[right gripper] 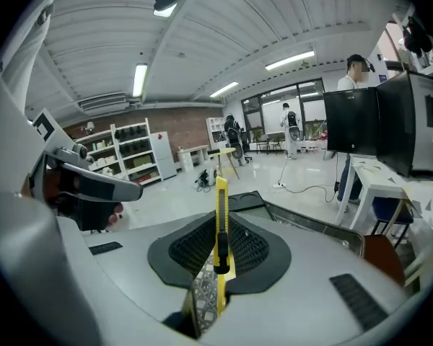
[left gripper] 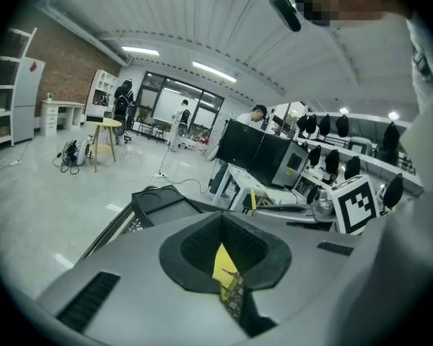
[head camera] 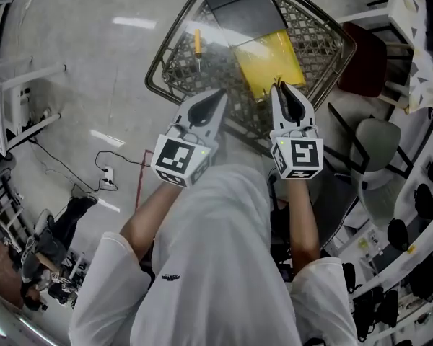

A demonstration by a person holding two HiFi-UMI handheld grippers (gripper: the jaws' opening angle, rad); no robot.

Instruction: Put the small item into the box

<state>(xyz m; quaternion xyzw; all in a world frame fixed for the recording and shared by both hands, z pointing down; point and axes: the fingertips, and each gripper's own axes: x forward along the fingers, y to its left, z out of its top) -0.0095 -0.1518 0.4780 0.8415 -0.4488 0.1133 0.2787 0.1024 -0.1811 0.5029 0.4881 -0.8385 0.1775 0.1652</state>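
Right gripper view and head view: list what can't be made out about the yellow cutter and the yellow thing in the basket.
1. cutter: lower end hidden between the jaws, right gripper view.
2. cutter, head view: nearly all covered by the right gripper.
3. yellow thing: open box or flat sheet? Head view, too glary to tell.

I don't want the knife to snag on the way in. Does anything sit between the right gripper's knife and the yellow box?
Nothing visible does. The right gripper, shut on the yellow utility knife, hangs at the yellow box's near edge. The screwdriver lies off to the left in the wire basket.
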